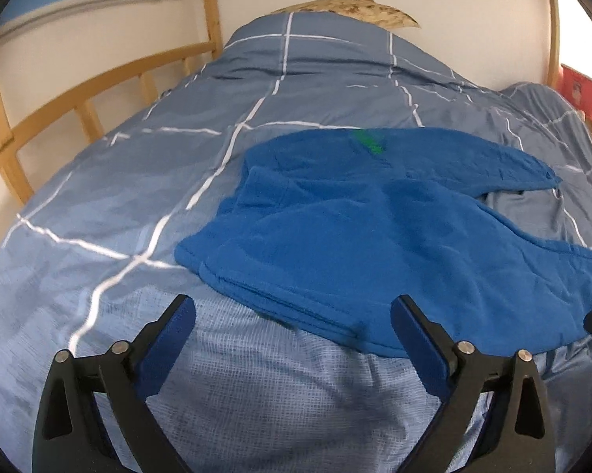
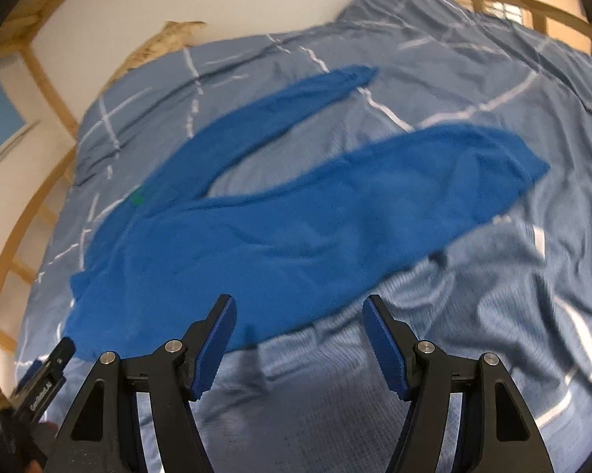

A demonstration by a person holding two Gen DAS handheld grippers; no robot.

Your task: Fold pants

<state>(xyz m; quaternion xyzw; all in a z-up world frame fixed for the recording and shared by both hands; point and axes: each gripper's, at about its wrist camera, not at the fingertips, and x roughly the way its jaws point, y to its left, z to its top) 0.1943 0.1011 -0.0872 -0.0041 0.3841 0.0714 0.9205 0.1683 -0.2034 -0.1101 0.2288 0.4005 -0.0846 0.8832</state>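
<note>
Bright blue pants (image 1: 374, 232) lie flat on the bed, waistband toward the left, the two legs spread apart toward the right. A green tag (image 1: 368, 142) shows on the far side. In the right wrist view the pants (image 2: 280, 228) fill the middle, with the legs in a V. My left gripper (image 1: 294, 315) is open and empty, just above the near waistband edge. My right gripper (image 2: 299, 315) is open and empty, over the near edge of the near leg. The tip of the left gripper (image 2: 55, 362) shows at the lower left of the right wrist view.
The bed has a grey-blue duvet with white grid lines (image 1: 146, 181). A wooden rail (image 1: 79, 90) runs along the left side and a white wall stands behind. A tan pillow (image 1: 351, 8) lies at the far end. A red object (image 1: 583, 98) stands at the right.
</note>
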